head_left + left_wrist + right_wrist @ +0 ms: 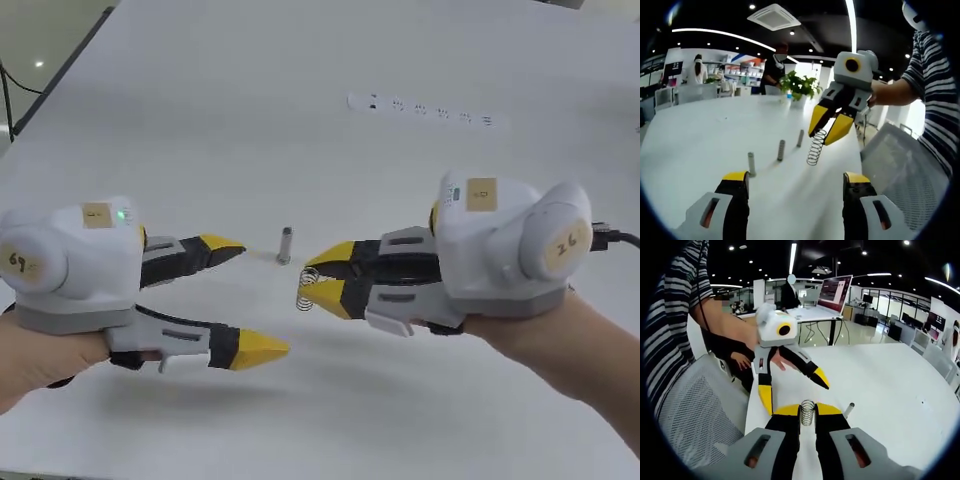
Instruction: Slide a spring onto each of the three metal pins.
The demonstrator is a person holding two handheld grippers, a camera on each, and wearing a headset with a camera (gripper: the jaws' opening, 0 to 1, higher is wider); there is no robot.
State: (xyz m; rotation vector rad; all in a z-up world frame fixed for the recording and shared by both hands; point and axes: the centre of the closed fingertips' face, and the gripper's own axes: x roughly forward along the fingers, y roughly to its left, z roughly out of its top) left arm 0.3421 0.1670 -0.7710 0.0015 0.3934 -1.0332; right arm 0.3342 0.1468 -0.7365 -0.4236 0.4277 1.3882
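Above white table (300, 110), right tongs (821, 139) clamping spring (815, 148) near pins (781, 150), left tongs (265, 297) spread wide

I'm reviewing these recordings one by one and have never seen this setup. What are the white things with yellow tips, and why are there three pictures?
There is no robot here. A person holds a hand-held tool in each hand. The head view comes from a camera on the person's headset, looking down at the white table. The two round pictures come from fisheye cameras riding on each tool, looking along its yellow-tipped jaws.

The left tool is open and holds nothing. The right tool is shut on a small spring. In the left gripper view, three metal pins stand upright in a row on the table, all bare. A power strip lies farther back.
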